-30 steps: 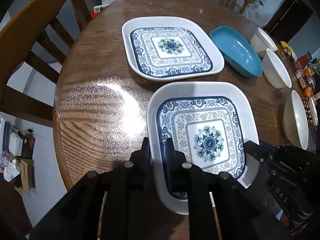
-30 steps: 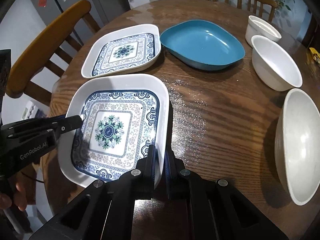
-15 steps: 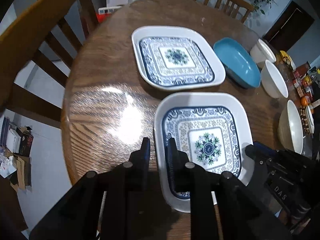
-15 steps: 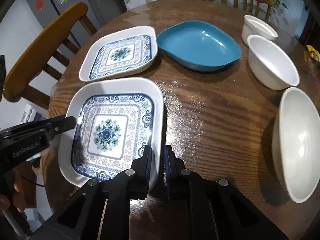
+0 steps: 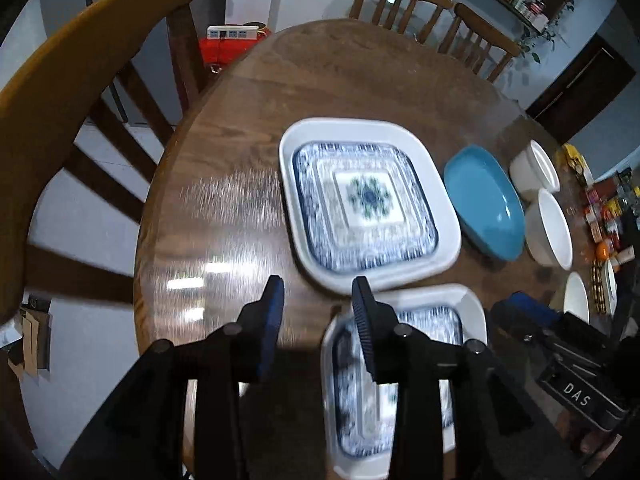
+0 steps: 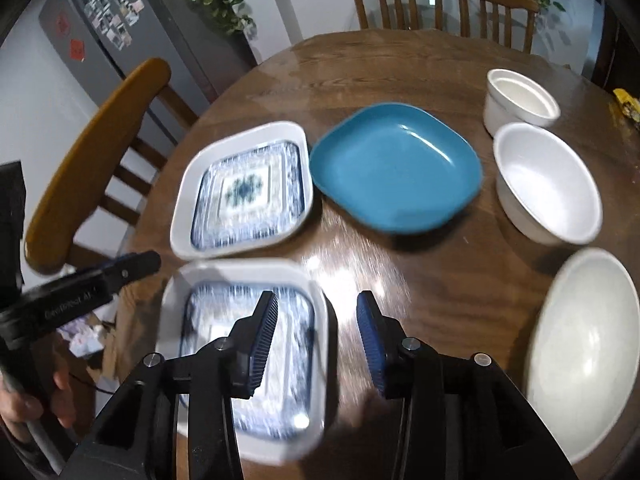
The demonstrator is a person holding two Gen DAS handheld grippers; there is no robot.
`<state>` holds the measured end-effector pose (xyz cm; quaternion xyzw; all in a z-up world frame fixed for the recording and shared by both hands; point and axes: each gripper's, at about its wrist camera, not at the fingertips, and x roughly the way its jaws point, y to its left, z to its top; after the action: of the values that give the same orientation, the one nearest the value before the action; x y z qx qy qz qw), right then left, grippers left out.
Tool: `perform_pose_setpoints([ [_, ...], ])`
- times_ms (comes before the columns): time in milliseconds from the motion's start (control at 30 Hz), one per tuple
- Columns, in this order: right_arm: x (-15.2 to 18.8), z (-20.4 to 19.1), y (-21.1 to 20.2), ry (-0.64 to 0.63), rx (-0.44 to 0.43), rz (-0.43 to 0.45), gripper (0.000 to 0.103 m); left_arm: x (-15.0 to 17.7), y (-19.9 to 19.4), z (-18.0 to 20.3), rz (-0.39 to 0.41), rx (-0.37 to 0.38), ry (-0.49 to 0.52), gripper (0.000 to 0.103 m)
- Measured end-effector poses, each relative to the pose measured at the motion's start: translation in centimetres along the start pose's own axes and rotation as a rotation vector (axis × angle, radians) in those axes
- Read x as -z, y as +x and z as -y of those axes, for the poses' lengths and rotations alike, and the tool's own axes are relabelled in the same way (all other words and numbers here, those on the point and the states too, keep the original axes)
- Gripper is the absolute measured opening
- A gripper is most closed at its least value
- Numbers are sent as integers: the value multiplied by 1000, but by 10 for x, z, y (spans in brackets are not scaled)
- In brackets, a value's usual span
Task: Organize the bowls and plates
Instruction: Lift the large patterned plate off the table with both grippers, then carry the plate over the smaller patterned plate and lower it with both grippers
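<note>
Two white square plates with blue patterns lie on the round wooden table (image 5: 240, 152). The far plate (image 5: 366, 204) (image 6: 244, 190) lies flat beside a blue dish (image 5: 484, 200) (image 6: 396, 166). The near plate (image 5: 428, 320) (image 6: 200, 320) lies at the table's front edge, blurred. My left gripper (image 5: 318, 292) is open above the table, its right finger over the near plate's left rim. My right gripper (image 6: 316, 308) is open, straddling the near plate's right rim. Neither holds anything.
Three white bowls stand to the right: a small one (image 6: 520, 96), a middle one (image 6: 548, 184) and a large one (image 6: 580, 344). Wooden chairs (image 5: 80, 92) ring the table. Jars and small items (image 5: 604, 220) crowd the far right edge.
Both grippers have opened and let go of the near plate. Both have pulled back and up, so the plate sits lower in each view.
</note>
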<state>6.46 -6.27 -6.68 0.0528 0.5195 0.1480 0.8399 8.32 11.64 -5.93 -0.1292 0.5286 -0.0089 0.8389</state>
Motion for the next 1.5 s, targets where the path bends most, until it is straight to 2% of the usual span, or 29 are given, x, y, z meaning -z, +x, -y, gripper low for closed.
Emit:
perform_pose_setpoints([
  [67, -13, 2, 15, 31, -36, -33, 42, -8, 7, 1, -5, -3, 0, 33],
  [133, -22, 4, 30, 47, -36, -52, 42, -16, 16, 1, -19, -2, -9, 33],
  [367, -42, 4, 60, 86, -48, -52, 41, -26, 41, -1, -57, -10, -24, 31],
  [433, -47, 0, 64, 80, -52, -52, 39, -25, 44, -2, -50, -22, -20, 27],
  [500, -50, -2, 67, 74, -53, -57, 28, -25, 45, -1, -47, -36, -5, 21],
  [600, -52, -9, 70, 40, 11, -56, 15, -26, 43, -1, -38, -61, 10, 12],
  [667, -52, -11, 70, 22, 31, -55, 11, -25, 42, -4, -33, -62, 11, 10],
  [833, -49, -15, 59, 4, 34, -28, 11, -22, 37, -10, -8, -72, 11, 11],
  [1167, -25, -19, 5, -5, -27, 42, 11, 5, -17, -9, 66, -31, 44, 10],
  [1300, -8, -16, -12, 11, -44, 43, 11, 19, -27, -5, 67, -21, 65, 10],
  [1500, 18, -17, -17, 33, -39, 13, 11, 42, -26, 3, 21, -10, 89, 10],
])
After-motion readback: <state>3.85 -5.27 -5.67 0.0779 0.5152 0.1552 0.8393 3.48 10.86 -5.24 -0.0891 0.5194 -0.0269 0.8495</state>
